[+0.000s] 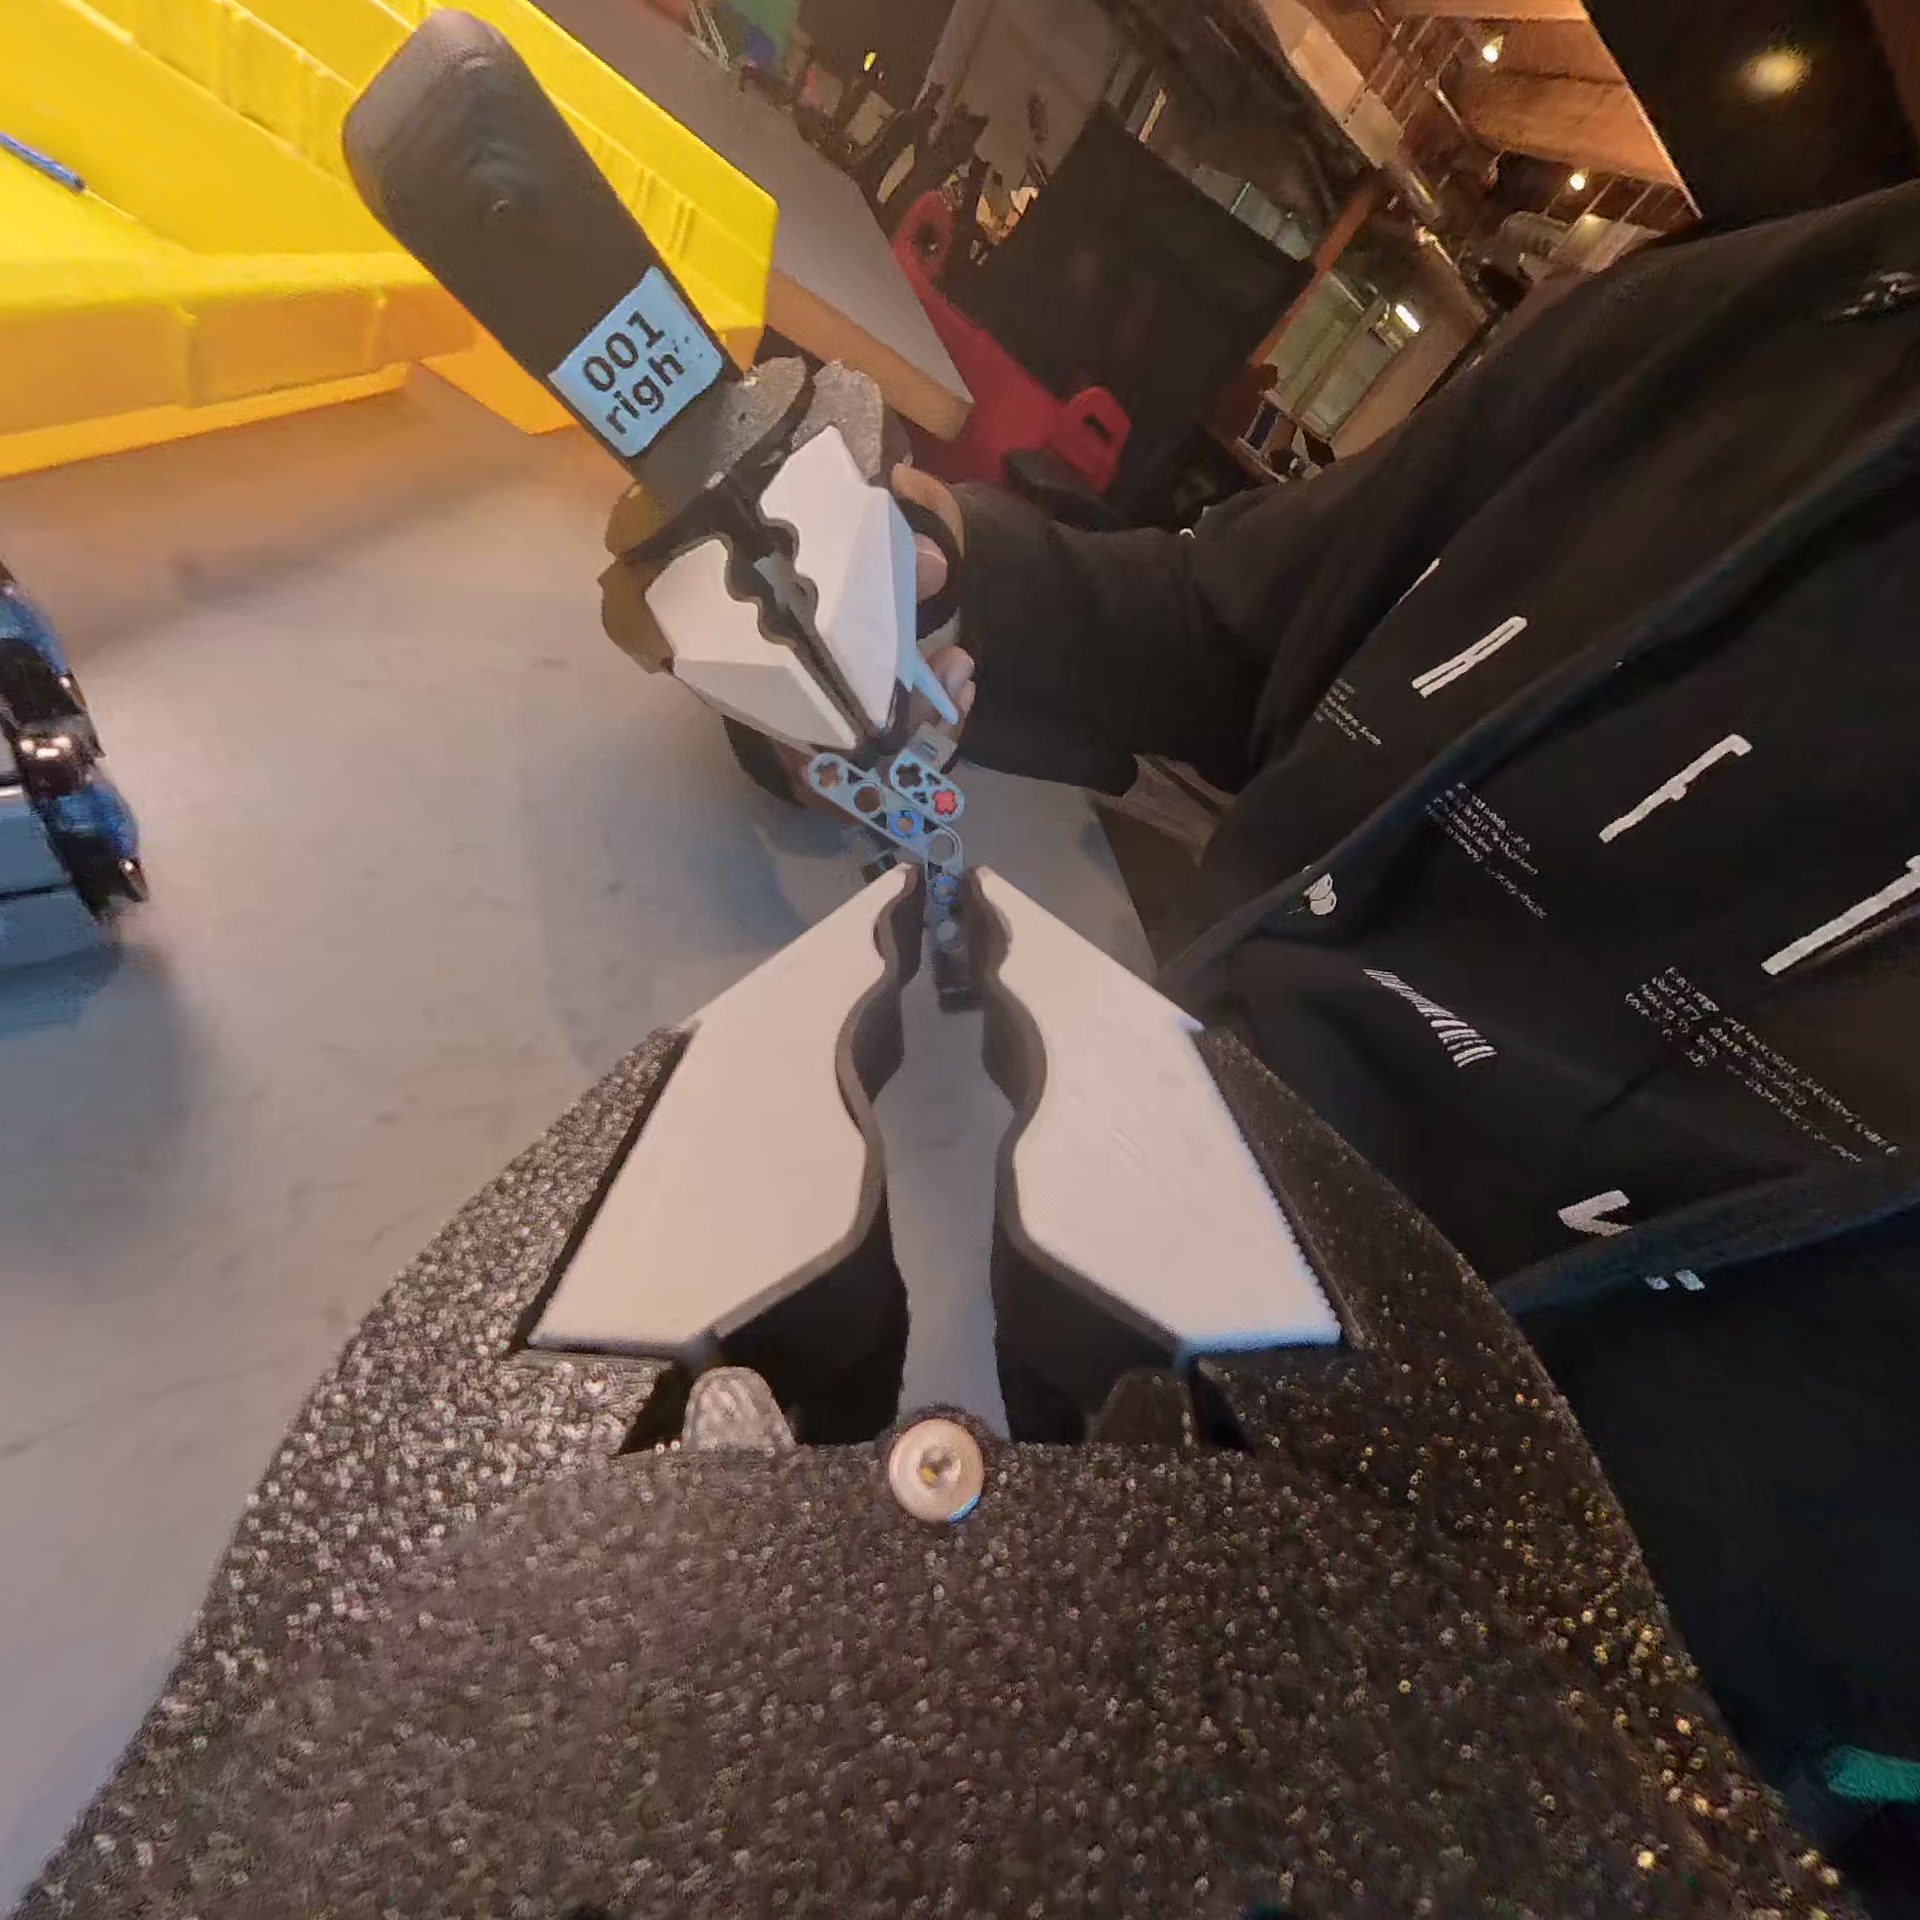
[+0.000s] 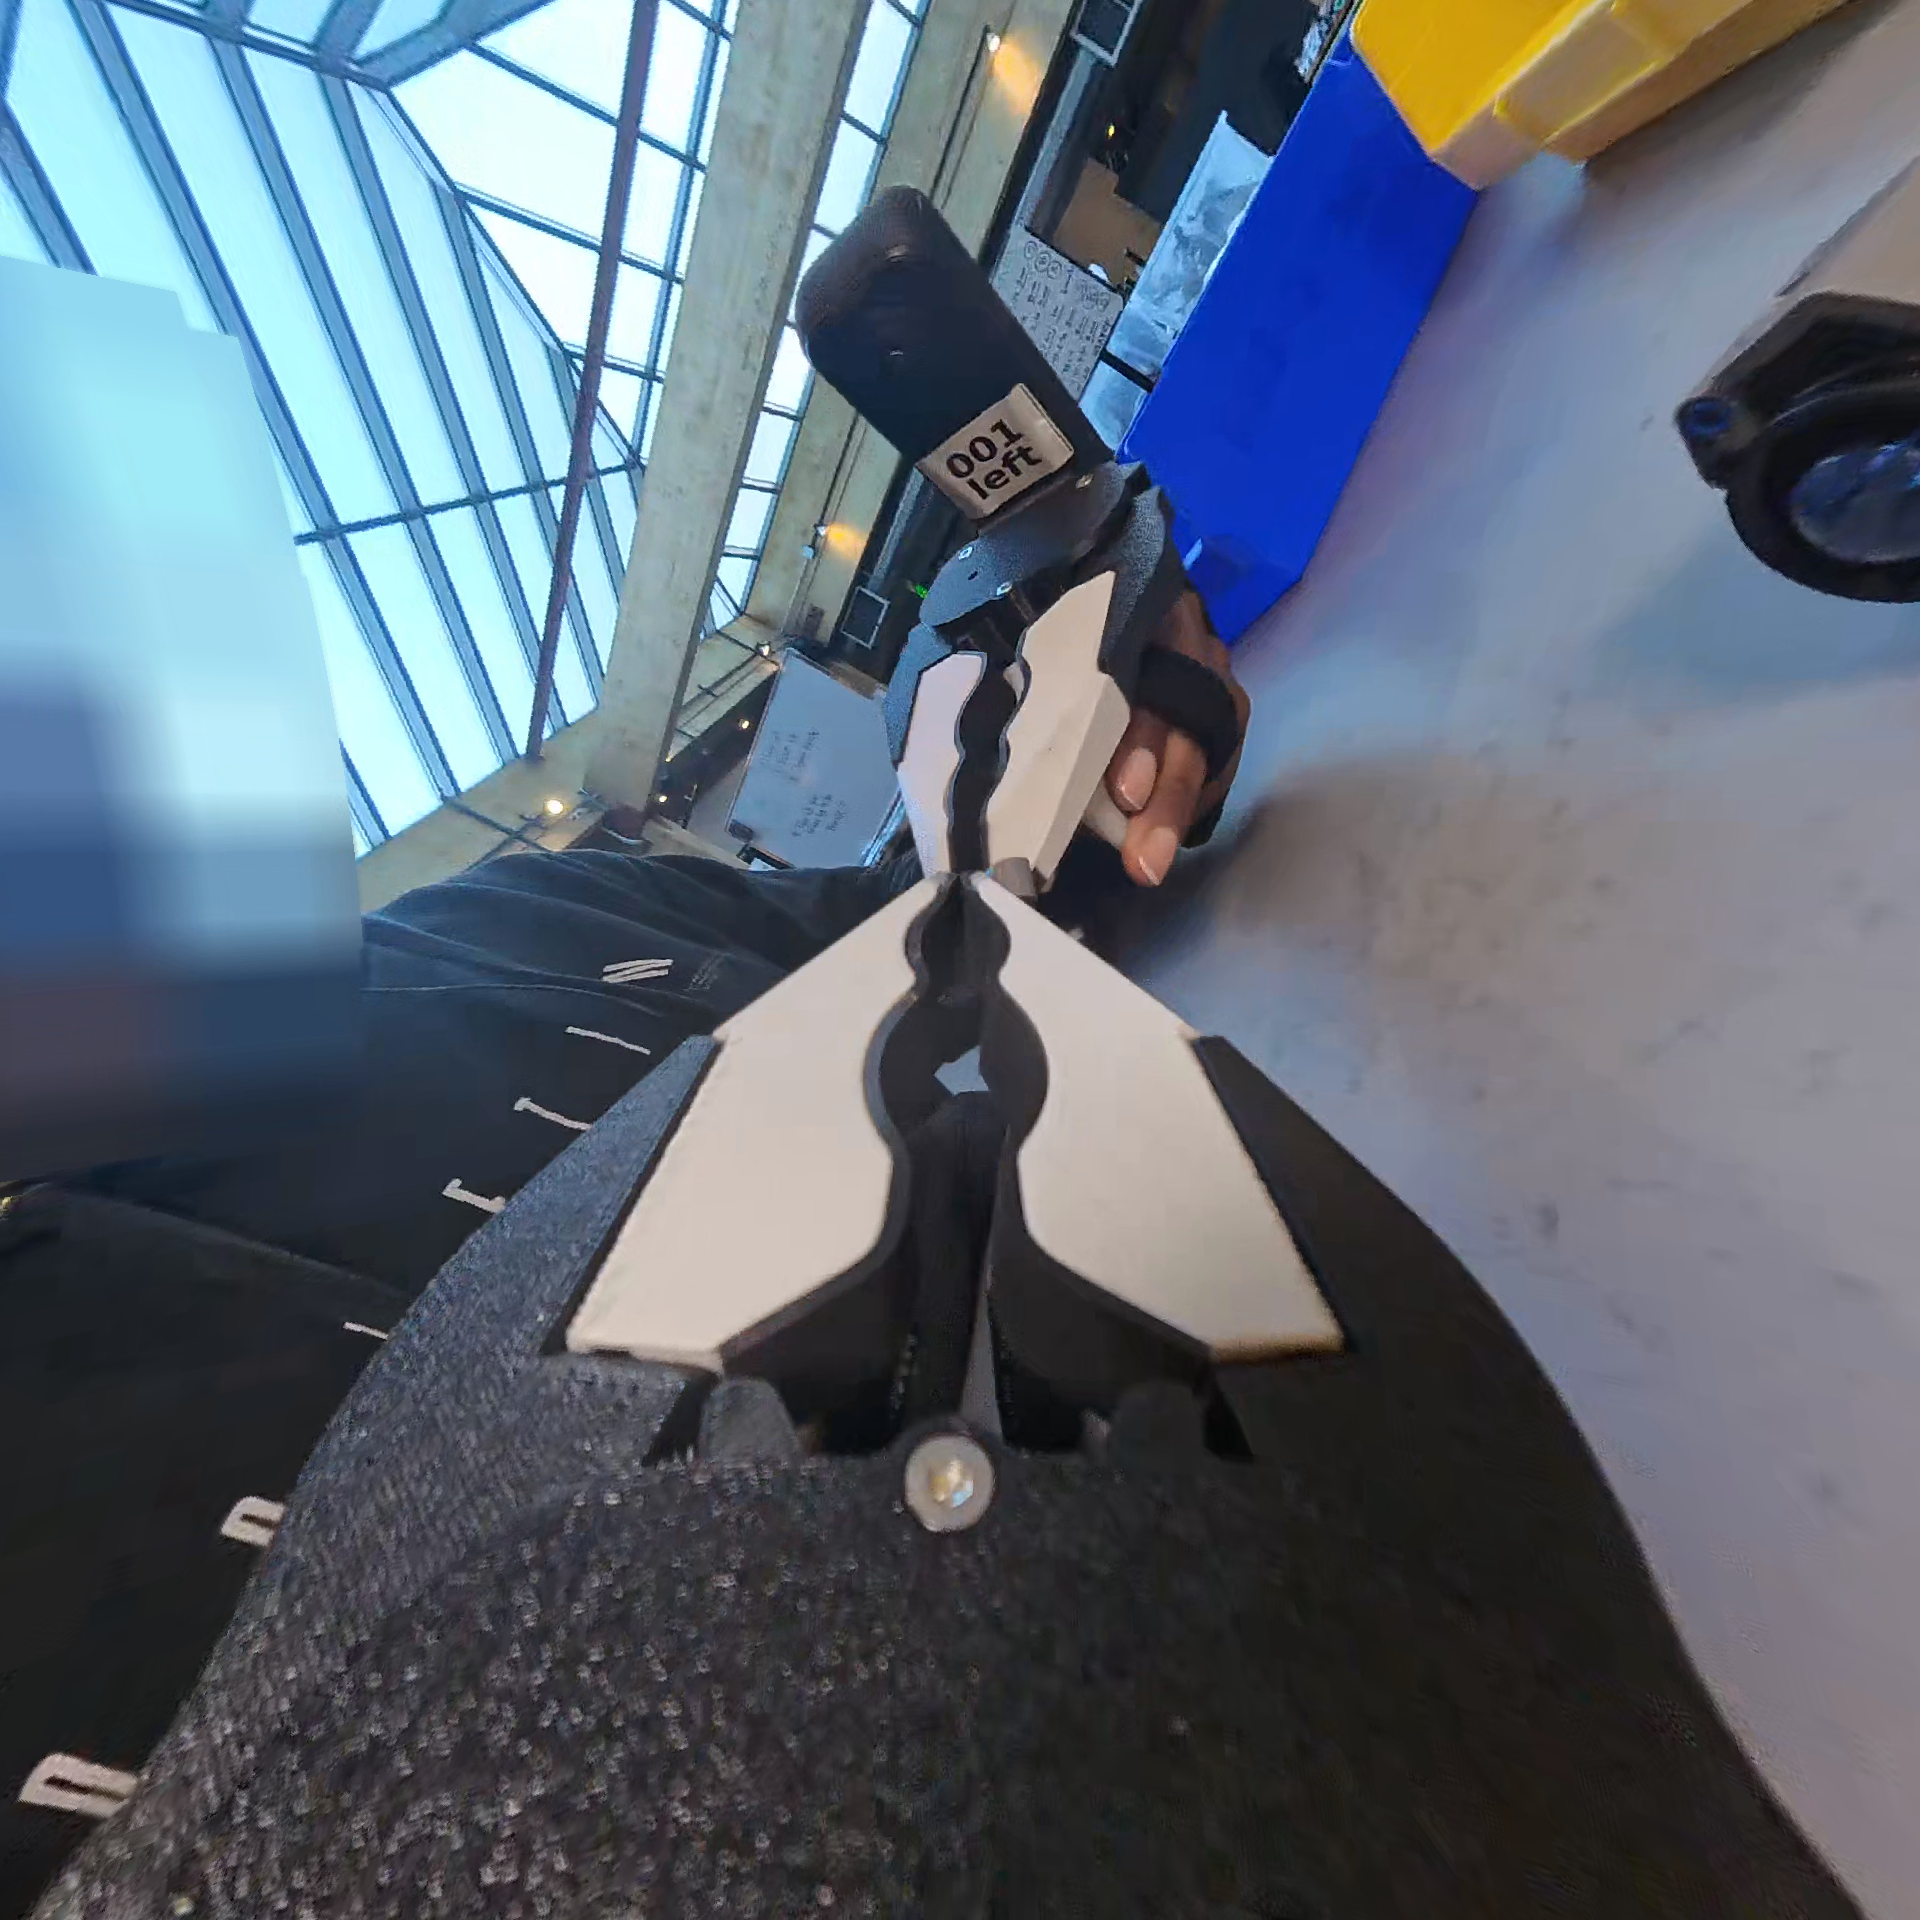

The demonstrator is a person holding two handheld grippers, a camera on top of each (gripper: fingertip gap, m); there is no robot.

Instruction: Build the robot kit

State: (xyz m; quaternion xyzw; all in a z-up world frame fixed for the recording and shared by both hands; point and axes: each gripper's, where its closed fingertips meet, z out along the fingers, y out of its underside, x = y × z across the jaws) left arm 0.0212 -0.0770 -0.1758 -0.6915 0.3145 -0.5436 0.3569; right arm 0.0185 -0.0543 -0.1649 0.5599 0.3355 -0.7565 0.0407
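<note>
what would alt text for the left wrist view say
Two white-fingered tools meet tip to tip over a grey table: the near left tool and the far right tool, held in a black-sleeved hand, each grip an end of a small grey perforated plastic beam assembly. Yellow plastic bins sit behind.

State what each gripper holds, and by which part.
Both grip one small grey beam assembly with holes. The left gripper clamps its lower dark end; the right gripper pinches its upper end. Both sets of jaws are closed on it.
</note>
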